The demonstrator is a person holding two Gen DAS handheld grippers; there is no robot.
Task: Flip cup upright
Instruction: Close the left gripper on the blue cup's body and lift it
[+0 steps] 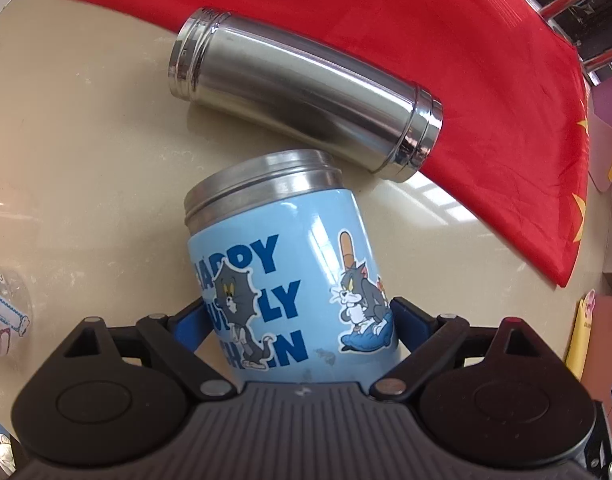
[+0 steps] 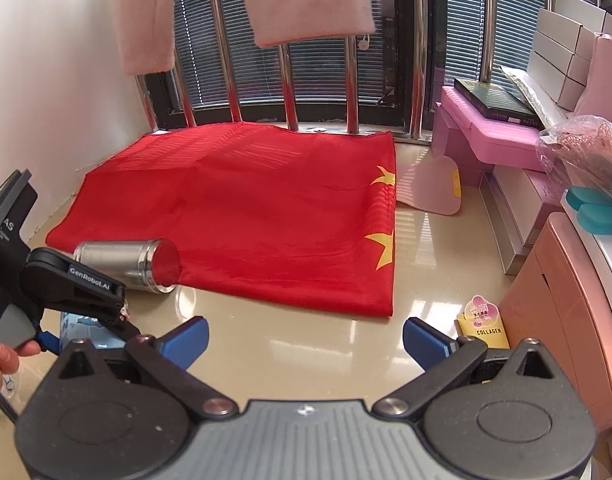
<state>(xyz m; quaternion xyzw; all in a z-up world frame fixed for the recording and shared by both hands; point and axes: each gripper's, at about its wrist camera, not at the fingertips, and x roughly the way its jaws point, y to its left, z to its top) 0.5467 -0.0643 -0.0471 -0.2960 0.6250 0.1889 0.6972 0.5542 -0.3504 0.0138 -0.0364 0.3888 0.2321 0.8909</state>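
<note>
A light blue cartoon-printed cup (image 1: 293,280) with a steel threaded rim sits between the blue pads of my left gripper (image 1: 297,320), which is shut on its lower body. The cup stands tilted, rim pointing away and up. A plain steel cup (image 1: 301,92) lies on its side just beyond it, partly on the red flag; it also shows in the right wrist view (image 2: 129,264). My right gripper (image 2: 303,340) is open and empty above the beige surface. The left gripper body (image 2: 73,292) shows at the left of the right wrist view, with the blue cup (image 2: 71,326) mostly hidden under it.
A red flag (image 2: 241,216) with yellow stars covers the back of the beige counter (image 2: 306,320). Steel window bars (image 2: 354,80) stand behind. Pink boxes (image 2: 490,132) and a pink cabinet (image 2: 566,320) line the right. A yellow collagen packet (image 2: 484,326) lies at the right.
</note>
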